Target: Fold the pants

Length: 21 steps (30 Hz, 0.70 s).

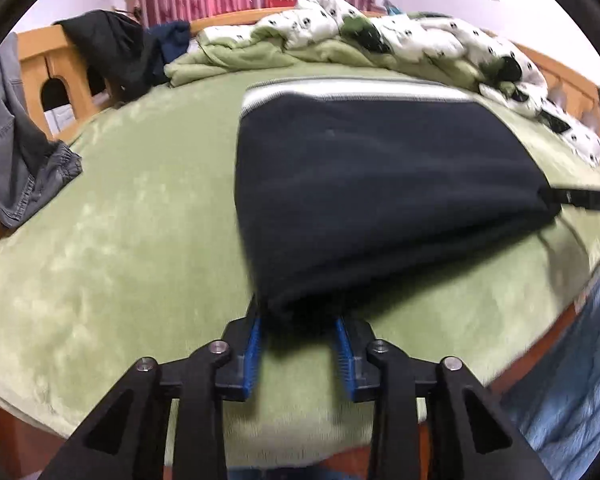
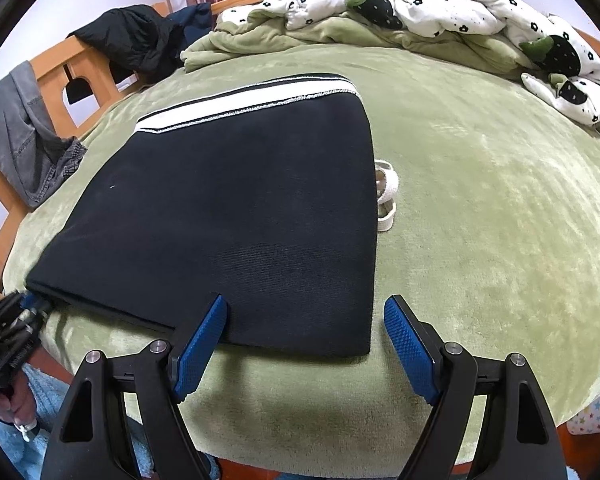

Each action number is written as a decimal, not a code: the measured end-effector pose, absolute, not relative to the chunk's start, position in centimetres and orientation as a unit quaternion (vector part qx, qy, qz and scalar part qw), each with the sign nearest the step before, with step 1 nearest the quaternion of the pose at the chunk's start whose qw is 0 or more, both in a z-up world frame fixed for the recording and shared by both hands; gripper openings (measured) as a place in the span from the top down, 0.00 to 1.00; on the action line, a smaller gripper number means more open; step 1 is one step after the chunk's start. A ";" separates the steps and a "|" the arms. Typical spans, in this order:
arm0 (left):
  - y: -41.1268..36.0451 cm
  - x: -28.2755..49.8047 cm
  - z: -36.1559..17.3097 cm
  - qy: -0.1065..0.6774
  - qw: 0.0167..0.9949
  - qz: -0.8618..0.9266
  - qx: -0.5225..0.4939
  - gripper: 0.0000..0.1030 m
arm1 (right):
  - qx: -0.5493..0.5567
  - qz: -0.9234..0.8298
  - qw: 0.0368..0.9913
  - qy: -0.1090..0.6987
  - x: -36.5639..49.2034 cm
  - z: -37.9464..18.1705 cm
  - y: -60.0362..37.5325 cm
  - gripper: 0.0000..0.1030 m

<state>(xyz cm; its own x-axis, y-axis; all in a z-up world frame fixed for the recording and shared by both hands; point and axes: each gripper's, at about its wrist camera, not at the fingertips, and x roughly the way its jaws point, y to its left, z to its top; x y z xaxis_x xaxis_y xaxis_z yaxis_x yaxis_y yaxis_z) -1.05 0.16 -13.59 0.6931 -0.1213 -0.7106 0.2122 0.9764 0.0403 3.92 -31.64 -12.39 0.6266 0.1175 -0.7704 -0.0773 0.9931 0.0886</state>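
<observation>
Pants [image 2: 228, 208] lie folded into a dark slab on the green bed cover [image 2: 480, 240], near the front edge of the bed, white-striped waistband [image 2: 252, 98] at the far end. Thick knit by the look; I judge it soft, limp and light, with enough body to hold a crease but sure to sag if lifted by one corner only. Not slippery, not fragile.

Left gripper [image 1: 298, 332] sits at the near left corner of the pants, jaws narrowed around the bunched fabric; the view is blurred and the pads look just short of pressing, so I read this as no firm pinch. Right gripper [image 2: 304, 336] hovers over the near right part of the hem, jaws spread wide, nothing held.

Best hold, in my judgement: both near corners at the folded edge, taking all layers together, then carry them toward the waistband.

Around: a white drawstring [image 2: 386, 196] pokes out beside the right edge and could trail loose. Crumpled quilt [image 2: 460, 12] heaped at the far side, grey jeans [image 2: 24, 136] and a black jacket [image 2: 132, 44] draped over the wooden bed rail [image 2: 56, 64]. All well apart; the fold path looks clear.
</observation>
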 end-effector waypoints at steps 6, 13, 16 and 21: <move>-0.5 -3.5 -13.7 0.366 0.916 -0.089 0.136 0.36 | 0.026 0.050 0.901 0.430 4.0 -12.3 -31.8 0.22; -1.3 -2.5 -12.6 0.330 0.925 -0.051 0.179 0.47 | 0.016 0.050 0.902 0.428 3.9 -12.2 -31.6 0.22; -0.6 -1.2 -11.8 0.324 0.935 -0.067 0.128 0.79 | 0.014 0.049 0.901 0.430 4.0 -12.4 -31.6 0.22; 0.0 -0.8 -13.4 0.373 0.919 -0.072 0.104 0.81 | 0.001 0.034 0.897 0.440 4.0 -13.1 -31.6 0.22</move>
<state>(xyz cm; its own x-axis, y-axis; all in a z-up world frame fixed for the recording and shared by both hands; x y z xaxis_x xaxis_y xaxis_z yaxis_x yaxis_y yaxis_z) -0.85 -0.02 -13.43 0.7107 -0.0558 -0.7013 0.2105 0.9681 0.1362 4.03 -31.64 -13.07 0.6098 0.0623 -0.7901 -0.0607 0.9977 0.0318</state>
